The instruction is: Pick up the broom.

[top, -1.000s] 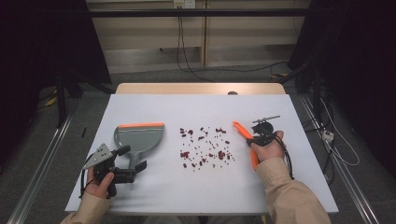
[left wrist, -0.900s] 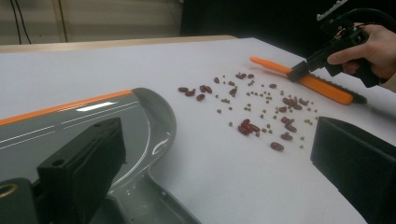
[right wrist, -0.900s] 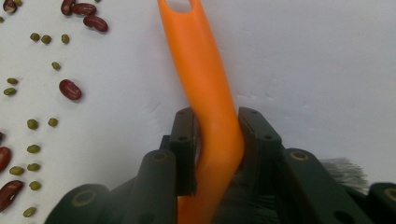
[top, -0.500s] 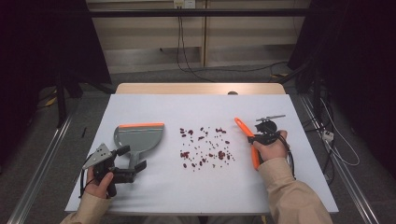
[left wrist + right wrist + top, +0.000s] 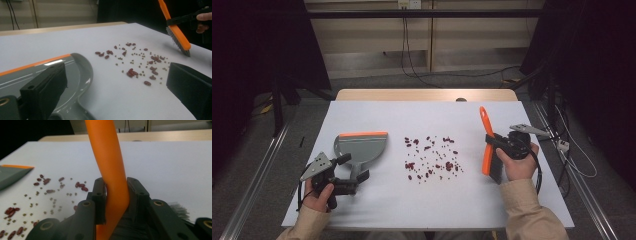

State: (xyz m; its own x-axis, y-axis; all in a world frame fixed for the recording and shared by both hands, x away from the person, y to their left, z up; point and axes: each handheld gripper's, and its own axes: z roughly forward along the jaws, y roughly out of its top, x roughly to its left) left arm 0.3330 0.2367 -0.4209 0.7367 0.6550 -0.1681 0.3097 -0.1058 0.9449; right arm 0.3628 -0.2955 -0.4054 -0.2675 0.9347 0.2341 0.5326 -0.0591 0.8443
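At the high view's right, the right hand-held gripper (image 5: pixel 498 145) clamps the light, stiff orange brush (image 5: pixel 486 145) mid-handle, while the left hand-held gripper (image 5: pixel 351 173), wide open, straddles the rigid dustpan (image 5: pixel 360 147) handle.

Two hand-held black claws: the left claw (image 5: pixel 353 174) carries a grey three-cornered plate (image 5: pixel 315 166) with small dark holes, the right claw (image 5: pixel 492 146) a similar grey plate (image 5: pixel 529 130). Black cables (image 5: pixel 538 172) trail from both. Thick black blocky jaws show round screw holes with brass-coloured fittings. The person wears long beige sleeves (image 5: pixel 528 217) on both forearms.
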